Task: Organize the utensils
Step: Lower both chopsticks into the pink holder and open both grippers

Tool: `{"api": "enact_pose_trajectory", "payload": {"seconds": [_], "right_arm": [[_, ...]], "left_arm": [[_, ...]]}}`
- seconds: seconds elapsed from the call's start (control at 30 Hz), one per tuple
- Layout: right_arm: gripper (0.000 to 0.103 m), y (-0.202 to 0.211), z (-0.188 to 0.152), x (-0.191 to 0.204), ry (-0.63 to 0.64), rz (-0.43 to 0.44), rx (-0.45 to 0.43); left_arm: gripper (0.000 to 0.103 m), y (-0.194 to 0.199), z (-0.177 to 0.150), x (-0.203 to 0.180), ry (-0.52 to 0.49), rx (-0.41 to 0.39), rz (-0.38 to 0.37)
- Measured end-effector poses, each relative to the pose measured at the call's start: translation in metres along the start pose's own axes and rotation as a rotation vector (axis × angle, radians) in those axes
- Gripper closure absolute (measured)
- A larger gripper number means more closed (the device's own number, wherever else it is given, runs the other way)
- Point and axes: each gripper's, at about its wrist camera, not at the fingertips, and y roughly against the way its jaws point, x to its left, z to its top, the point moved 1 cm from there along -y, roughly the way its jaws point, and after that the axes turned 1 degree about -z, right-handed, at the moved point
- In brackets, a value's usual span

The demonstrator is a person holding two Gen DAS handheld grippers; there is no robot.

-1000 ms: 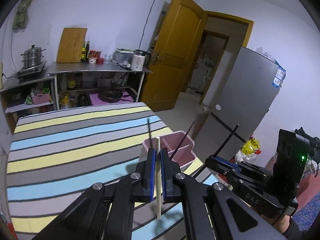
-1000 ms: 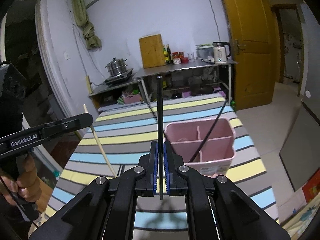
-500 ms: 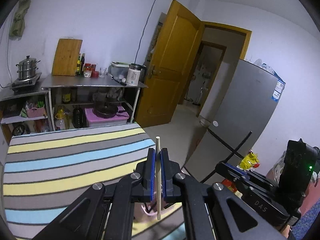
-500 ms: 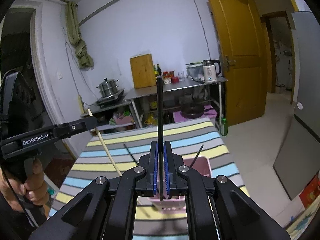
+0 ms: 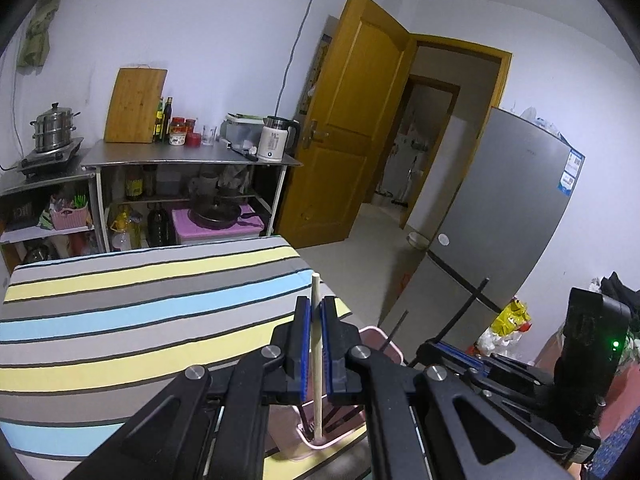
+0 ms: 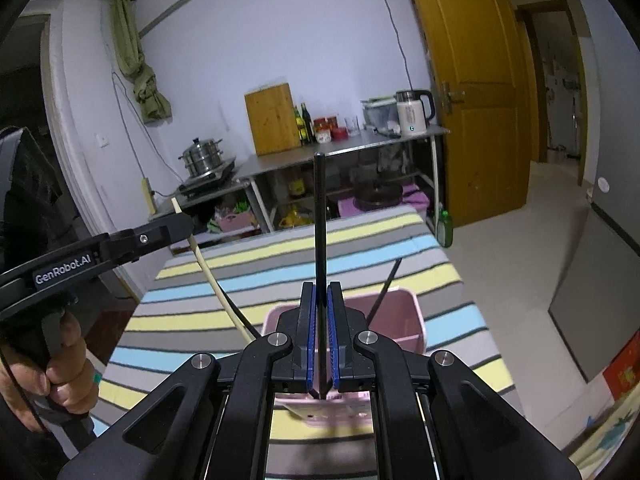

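1. In my left hand (image 6: 60,364) I hold the left gripper (image 5: 315,344), its blue-padded jaws clamped narrow on a pale round wooden chopstick (image 5: 317,360) that stands nearly upright between them.
2. The wooden chopstick's top end pokes above the jaws and its lower end hangs down inside the pink plastic utensil basket (image 5: 320,446), near the basket's close rim; I cannot tell whether it touches the bottom.
3. The basket sits near the right edge of the table covered with a grey, yellow and blue striped cloth (image 5: 120,320), directly below both tools.
4. A black chopstick (image 6: 384,292) already leans in the basket, its end sticking up above the far rim.
5. My right gripper (image 6: 320,344), just beside the left one, is pinched tight on a slim black chopstick (image 6: 320,232), held upright with most of its length above the jaws.
6. Its lower tip shows just under the pads, over the basket's near wall.
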Motion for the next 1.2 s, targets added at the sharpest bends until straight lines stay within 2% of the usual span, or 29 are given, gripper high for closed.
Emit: {"api": "enact_pose_trajectory", "payload": {"seconds": [0.43,0.7,0.97,1.2], "right_arm": [[0.097,-0.028,-0.023,-0.003,0.001,0.001,0.089],[0.086,-0.016,-0.025,-0.001,0.006,-0.021,0.064],[0.085,0.001,-0.024,0.000,-0.003,-0.041,0.036],[0.084,0.022,-0.029,0.002,-0.004,-0.062,0.003]], "left_arm": [[0.098,-0.010,-0.029,0.009,-0.024,0.033,0.015],[0.098,0.001,-0.033,0.016,-0.004,0.034,0.017],[0.096,0.026,-0.037,0.021,0.000,0.009,0.020],[0.094,0.059,-0.056,0.035,0.018,-0.008,0.038]]}}
